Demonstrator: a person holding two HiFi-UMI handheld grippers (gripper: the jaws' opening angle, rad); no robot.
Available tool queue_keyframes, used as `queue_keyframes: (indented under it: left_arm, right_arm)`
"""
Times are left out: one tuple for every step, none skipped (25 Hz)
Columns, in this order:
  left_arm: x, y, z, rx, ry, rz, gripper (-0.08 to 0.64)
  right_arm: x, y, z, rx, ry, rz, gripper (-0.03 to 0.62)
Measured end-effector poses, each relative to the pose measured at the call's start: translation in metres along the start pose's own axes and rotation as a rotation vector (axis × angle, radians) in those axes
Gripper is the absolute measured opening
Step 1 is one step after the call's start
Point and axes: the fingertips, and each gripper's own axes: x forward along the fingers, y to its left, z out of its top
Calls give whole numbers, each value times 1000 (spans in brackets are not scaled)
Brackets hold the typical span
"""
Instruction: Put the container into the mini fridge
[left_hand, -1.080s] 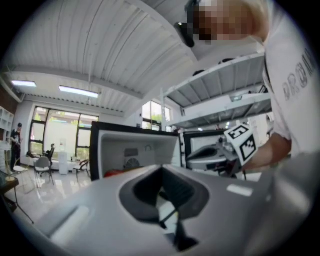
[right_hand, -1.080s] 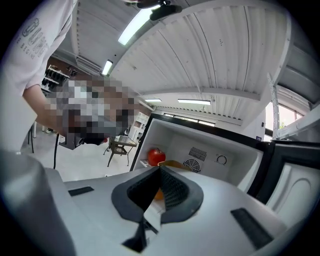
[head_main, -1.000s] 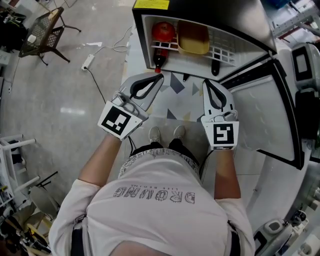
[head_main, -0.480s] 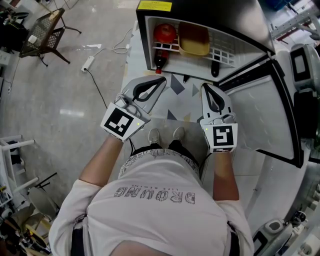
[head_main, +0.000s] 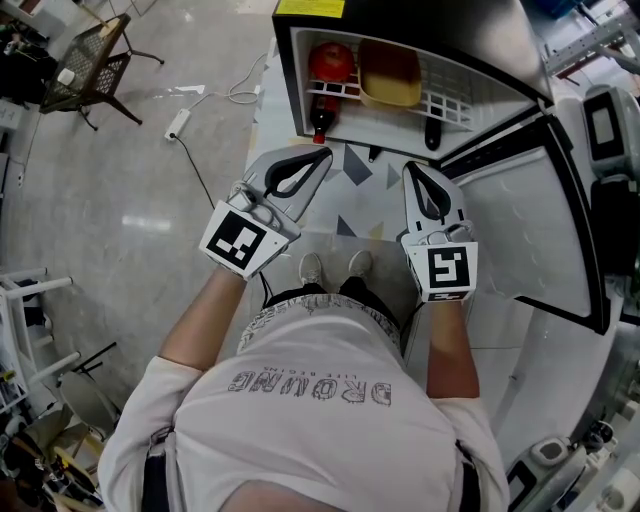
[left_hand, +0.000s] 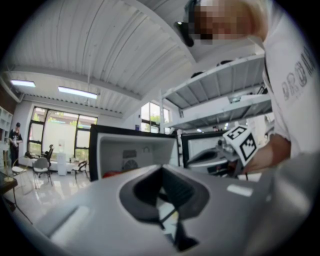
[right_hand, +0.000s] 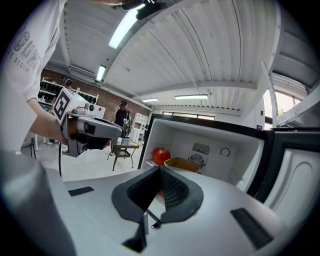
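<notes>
Hardly anything has shifted over the last second: both claws hang in front of the open mini fridge (head_main: 290, 40) much as before, with the left gripper (head_main: 322, 155) nudged a touch nearer it. Its jaws are pressed together with nothing between them, and the right gripper (head_main: 413, 168) is likewise closed and empty. The yellow container (head_main: 390, 78) already sits on the wire shelf (head_main: 450, 105) inside, just beside a red apple (head_main: 330, 62).

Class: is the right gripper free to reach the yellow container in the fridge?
Likely yes: the fridge door is open and nothing stands between the right gripper and the container; its jaws are shut.
</notes>
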Motion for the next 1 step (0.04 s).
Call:
queue_keyframes:
  left_arm:
    - [0,0,0,0,0,1,7]
  right_arm:
    - [0,0,0,0,0,0,0]
